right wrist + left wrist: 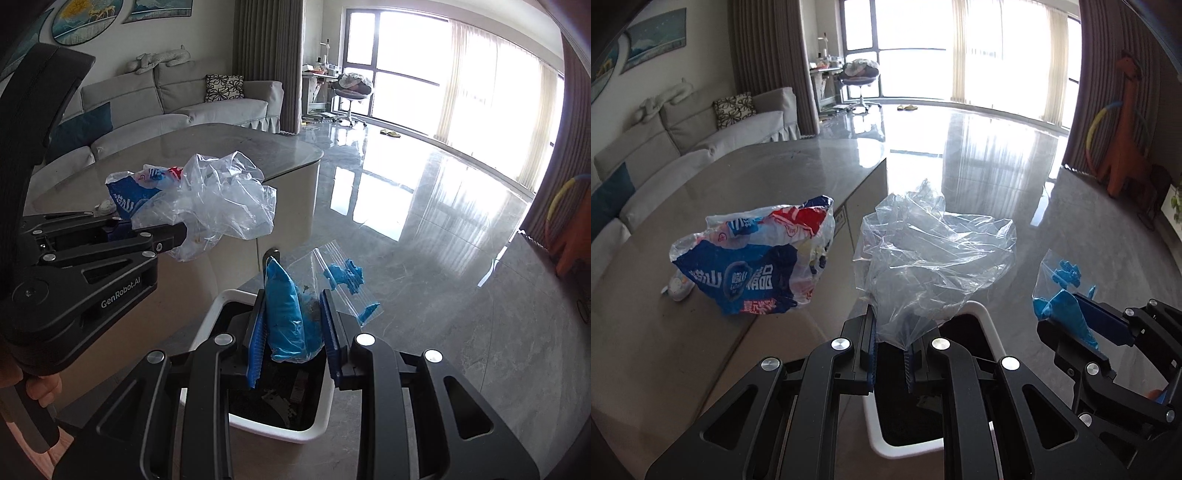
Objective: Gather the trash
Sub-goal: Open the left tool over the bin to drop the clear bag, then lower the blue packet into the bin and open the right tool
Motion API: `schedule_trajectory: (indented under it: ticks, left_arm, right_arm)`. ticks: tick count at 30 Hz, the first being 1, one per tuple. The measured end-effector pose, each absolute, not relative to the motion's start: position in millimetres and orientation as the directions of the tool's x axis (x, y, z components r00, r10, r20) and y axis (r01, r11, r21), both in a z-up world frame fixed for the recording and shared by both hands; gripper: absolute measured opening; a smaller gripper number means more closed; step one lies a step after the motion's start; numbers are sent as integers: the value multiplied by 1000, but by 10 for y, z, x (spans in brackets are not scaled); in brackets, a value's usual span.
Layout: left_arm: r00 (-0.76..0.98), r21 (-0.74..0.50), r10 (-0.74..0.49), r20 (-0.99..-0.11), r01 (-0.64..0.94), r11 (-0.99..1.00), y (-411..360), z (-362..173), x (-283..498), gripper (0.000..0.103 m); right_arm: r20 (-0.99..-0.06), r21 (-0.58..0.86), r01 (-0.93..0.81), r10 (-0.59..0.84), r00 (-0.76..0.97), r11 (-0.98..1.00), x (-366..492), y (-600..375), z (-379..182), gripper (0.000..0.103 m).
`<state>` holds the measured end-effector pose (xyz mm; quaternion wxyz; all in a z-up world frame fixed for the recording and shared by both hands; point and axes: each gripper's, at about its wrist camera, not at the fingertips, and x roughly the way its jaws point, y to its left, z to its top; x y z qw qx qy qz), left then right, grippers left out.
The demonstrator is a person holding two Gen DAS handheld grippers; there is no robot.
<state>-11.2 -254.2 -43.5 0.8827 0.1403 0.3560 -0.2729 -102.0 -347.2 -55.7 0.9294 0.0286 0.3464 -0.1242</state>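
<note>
My left gripper [892,341] is shut on the bottom of a crumpled clear plastic bag [934,251], which stands up above the fingers. Below it is a white trash bin [988,325] with a dark inside. My right gripper [295,325] is shut on a clear zip bag of blue material [284,314], held over the same bin [266,430]. In the right wrist view the left gripper [177,236] and its clear bag [221,199] are up at the left. A blue, red and white printed bag [757,258] lies on the table [775,173] near its edge.
A small white object [676,288] sits on the table beside the printed bag. A grey sofa [166,103] stands behind the table. Glossy grey floor [424,240] stretches to the windows. An orange giraffe toy [1123,140] stands at the right wall. A hand [40,387] grips the left handle.
</note>
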Motion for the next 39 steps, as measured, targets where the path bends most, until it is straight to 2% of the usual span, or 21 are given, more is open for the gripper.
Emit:
schedule_trajectory:
  ticks: [14,26,29,31,33,36,39]
  left_arm:
    - [491,2,-409,-769,643,766,-2908,-912,38,13]
    - [447,4,-379,-810,650,760,-2891,-1140,187,19]
    - [443,5,-382,-811,658,753,-2879,-1167,193,38]
    - [494,23,-385,-779,637,770,-2832,-1128,174,69]
    - [545,41,-369,-752,599,800,-2760,-1077,199,89]
    - [529,3,-388,-755,595,804,-2687,-1035,239,97]
    - [554,24,-377,-743,584,811,-2649,-1003,212,99]
  right_arm:
    - [-699,-56,295,-248,670,954,-891,-3618,-901,29]
    - [-720,-60,283,-238,652,957,-838,-3635,-1019,29]
    - [-722,-62,284,-240,649,957,-807,-3636,-1016,29]
    - [-723,-64,294,-247,646,954,-809,-3655,-1016,29]
    - [-718,-49,304,-245,651,951,-829,-3701,-982,29]
    - [-714,-40,316,-248,655,948,-839,-3743,-959,29]
    - [-712,-40,313,-246,657,949,-834,-3719,-960,29]
